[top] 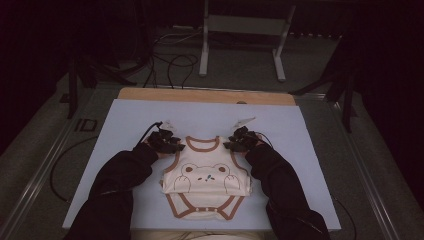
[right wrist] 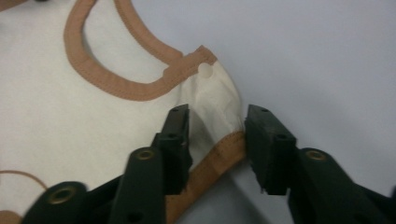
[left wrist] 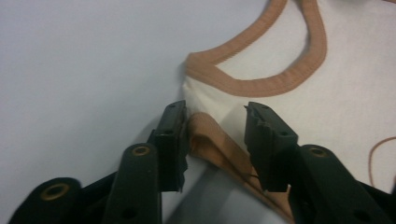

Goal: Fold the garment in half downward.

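Cream bear-print bodysuit (top: 207, 182) flat on table (top: 125, 125); no writing legible

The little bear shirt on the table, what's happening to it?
A person is working on a baby bodysuit with a bear picture, lying on a pale table. Each hand holds a gripper at a shoulder. The left gripper has its jaws open around the brown armhole trim, and the right gripper is open around the other shoulder's edge. Neither has pinched the cloth yet.
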A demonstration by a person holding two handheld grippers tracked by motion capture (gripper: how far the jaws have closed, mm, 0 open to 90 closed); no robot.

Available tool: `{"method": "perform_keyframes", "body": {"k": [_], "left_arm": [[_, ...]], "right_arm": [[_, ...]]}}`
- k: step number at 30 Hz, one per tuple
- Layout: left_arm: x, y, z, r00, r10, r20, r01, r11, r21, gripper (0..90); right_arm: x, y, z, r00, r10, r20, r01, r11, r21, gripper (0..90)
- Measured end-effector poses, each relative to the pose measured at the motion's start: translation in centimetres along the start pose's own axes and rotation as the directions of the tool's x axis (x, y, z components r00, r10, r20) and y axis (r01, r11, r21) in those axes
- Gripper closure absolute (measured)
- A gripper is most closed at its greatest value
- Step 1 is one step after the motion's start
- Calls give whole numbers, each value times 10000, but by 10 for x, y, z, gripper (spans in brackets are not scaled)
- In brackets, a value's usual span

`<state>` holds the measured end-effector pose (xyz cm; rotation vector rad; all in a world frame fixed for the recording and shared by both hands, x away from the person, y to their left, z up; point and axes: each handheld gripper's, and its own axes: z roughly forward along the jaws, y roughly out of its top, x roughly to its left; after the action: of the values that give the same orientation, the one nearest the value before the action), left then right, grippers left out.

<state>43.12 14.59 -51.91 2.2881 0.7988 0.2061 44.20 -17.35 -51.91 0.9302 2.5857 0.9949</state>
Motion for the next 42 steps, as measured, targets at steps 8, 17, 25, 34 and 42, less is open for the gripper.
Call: {"method": "perform_keyframes", "body": {"k": [8, 17, 25, 34, 42], "left_arm": [[-3, 3, 1, 9999, -106, -109, 108, 9998, 191, 708], [-8, 6, 2, 9999, -51, -126, 55, 9995, 300, 827], [-6, 6, 0, 10000, -16, 55, 15, 9998, 198, 867], [-3, 10, -12, 9995, -40, 304, 50, 9995, -322, 868], [-4, 16, -23, 9992, -51, 388, 70, 9987, -498, 871]], "right_arm": [[2, 0, 0, 10000, 3, -83, -4, 10000, -41, 712], [6, 3, 0, 9996, -203, -186, 205, 9997, 108, 819], [5, 3, 0, 9998, 32, -219, -29, 9999, 104, 825], [5, 8, -8, 9999, -6, -143, 5, 9999, -104, 825], [4, 12, -16, 10000, 35, -90, -37, 9996, -275, 825]]}}
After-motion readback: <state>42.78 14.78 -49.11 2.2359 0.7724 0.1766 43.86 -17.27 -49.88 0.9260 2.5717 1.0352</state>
